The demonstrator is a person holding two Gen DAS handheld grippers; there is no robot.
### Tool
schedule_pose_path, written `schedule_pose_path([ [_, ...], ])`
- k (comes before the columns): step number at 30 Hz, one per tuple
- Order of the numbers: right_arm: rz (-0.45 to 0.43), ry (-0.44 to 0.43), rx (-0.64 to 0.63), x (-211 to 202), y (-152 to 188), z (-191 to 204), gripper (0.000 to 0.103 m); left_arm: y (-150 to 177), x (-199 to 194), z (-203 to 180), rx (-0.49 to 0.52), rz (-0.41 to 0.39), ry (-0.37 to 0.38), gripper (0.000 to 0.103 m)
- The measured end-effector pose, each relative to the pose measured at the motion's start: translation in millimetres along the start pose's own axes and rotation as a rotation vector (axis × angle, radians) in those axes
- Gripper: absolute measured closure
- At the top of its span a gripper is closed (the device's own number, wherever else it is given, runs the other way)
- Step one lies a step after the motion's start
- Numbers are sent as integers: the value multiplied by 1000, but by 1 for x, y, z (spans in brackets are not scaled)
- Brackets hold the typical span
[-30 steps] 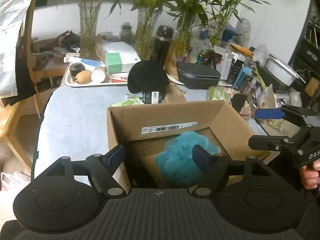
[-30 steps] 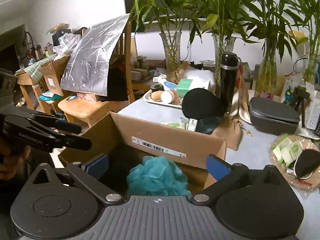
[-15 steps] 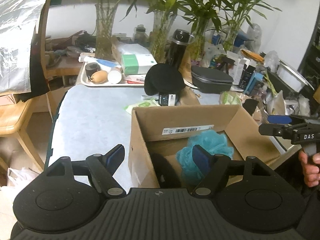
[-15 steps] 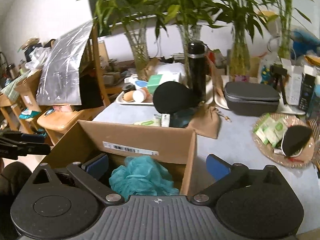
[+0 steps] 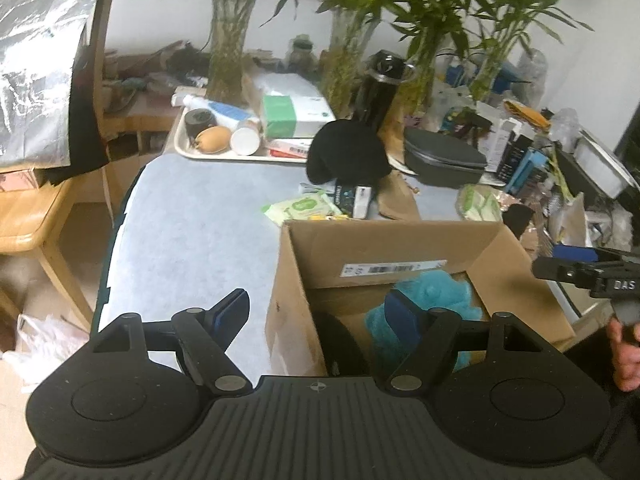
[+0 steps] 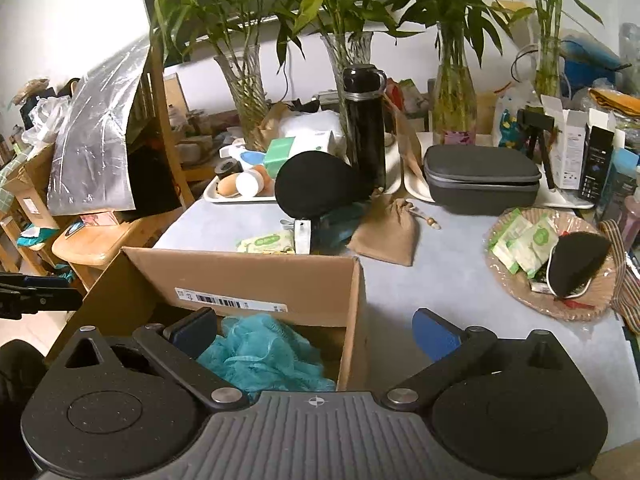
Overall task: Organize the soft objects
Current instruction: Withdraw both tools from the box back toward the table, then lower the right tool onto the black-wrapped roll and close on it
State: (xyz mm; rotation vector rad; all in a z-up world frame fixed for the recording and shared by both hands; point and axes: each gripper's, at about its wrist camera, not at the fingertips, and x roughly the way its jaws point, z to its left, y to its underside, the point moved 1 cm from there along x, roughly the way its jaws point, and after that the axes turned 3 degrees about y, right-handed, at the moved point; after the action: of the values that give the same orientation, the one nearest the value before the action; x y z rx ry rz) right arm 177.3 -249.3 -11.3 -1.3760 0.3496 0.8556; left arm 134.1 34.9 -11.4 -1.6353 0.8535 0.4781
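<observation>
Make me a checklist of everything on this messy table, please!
Surface: pale blue table, crowded at the back.
Job's things: teal bath puff inside the open cardboard box.
Clutter: black flask, grey case, tan pouch, wicker tray with wipes, white tray.
Grippers: left tool open, empty; right tool open, empty.
Cables: nothing seen.
Surroundings: bamboo vases, wooden chair.
</observation>
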Motion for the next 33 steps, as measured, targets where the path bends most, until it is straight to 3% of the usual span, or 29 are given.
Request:
schedule_pose_path([
  [16, 194, 13, 88, 37, -68, -17, 0, -66, 27, 25, -125, 176, -44, 21],
  [33, 409, 24, 239, 119, -101, -55, 1, -113, 96, 62, -230, 378, 33, 20],
])
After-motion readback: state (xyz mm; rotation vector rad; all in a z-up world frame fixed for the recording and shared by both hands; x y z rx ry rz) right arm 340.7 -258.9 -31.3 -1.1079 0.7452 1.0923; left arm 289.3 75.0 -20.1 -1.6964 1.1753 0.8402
